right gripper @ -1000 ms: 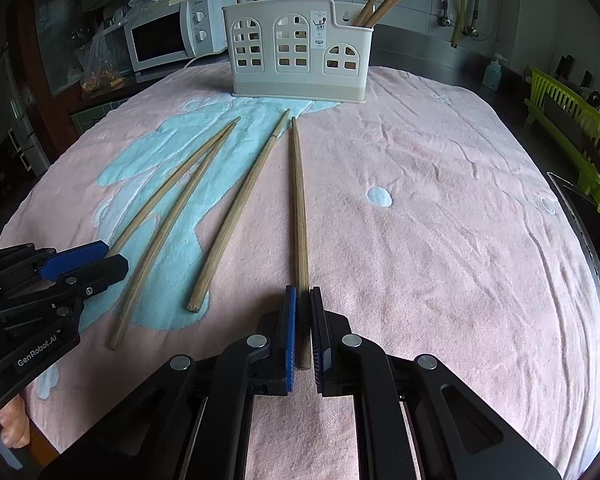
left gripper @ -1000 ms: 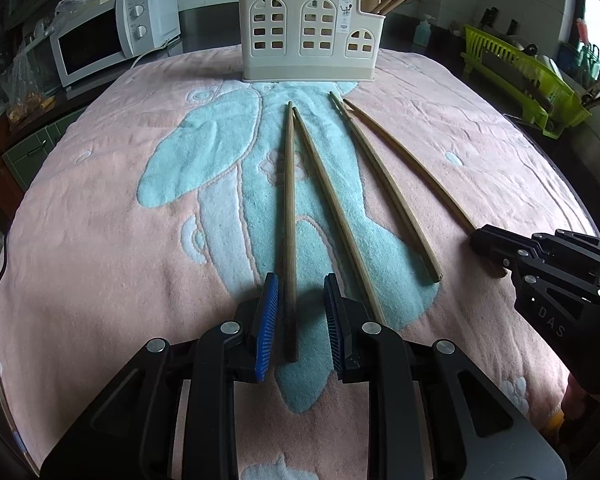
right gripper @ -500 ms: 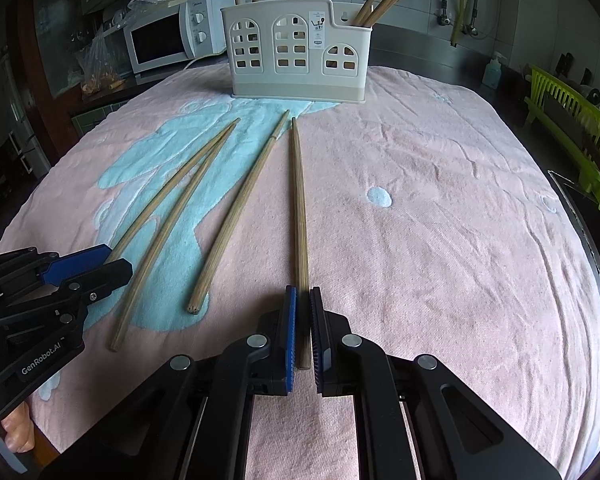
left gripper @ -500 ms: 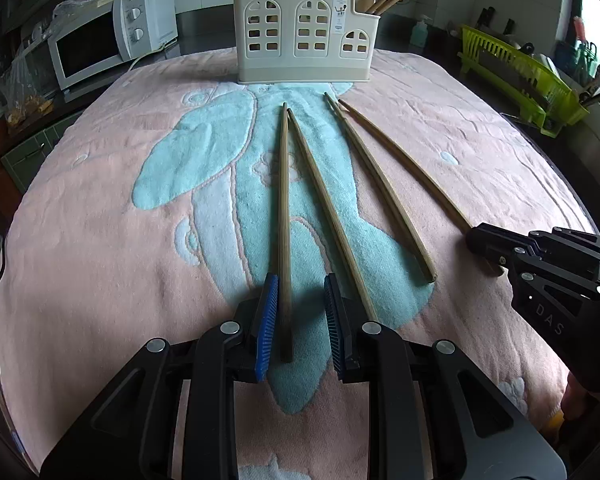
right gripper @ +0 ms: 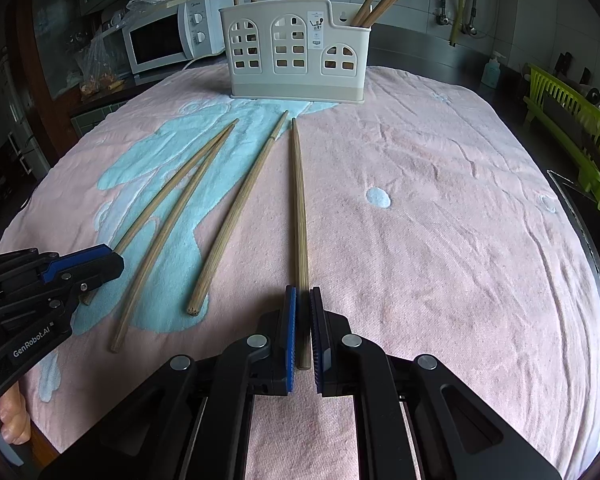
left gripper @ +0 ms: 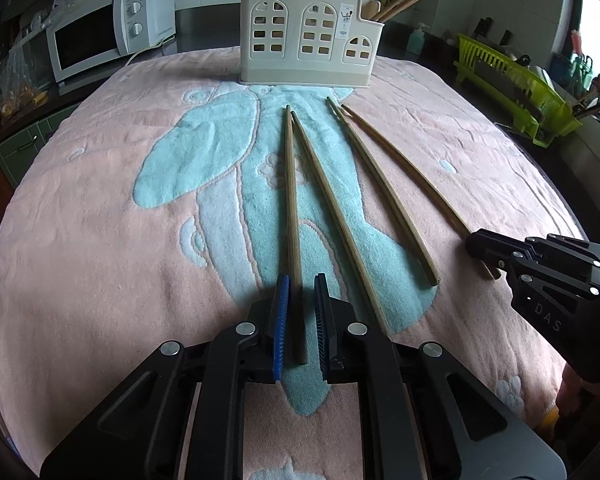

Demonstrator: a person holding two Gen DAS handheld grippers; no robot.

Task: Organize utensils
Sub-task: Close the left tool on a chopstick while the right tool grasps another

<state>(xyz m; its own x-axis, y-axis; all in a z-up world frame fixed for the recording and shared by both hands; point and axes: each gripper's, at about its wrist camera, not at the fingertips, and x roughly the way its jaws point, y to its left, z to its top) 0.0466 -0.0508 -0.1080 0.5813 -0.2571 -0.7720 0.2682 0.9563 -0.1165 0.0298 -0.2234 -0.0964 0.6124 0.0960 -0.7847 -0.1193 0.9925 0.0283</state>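
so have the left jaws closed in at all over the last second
Yes. The left gripper has narrowed inward from both sides toward the chopstick lying between its jaws, though a small gap remains.

Pink towel (left gripper: 100, 240) with pale-blue motif — tan chopsticks (left gripper: 292, 200), cream holder (left gripper: 304, 40) — lime-green rack (left gripper: 512, 84)

My work surface is covered by a pink towel (left gripper: 100, 240) with a pale blue raised pattern; I cannot tell what lies under it. On the towel, four long wooden chopsticks (left gripper: 324, 200) lie fanned out, their far tips drawn together toward the cream utensil holder (left gripper: 306, 36), which stands upright at the towel's far edge with more sticks leaning inside it.
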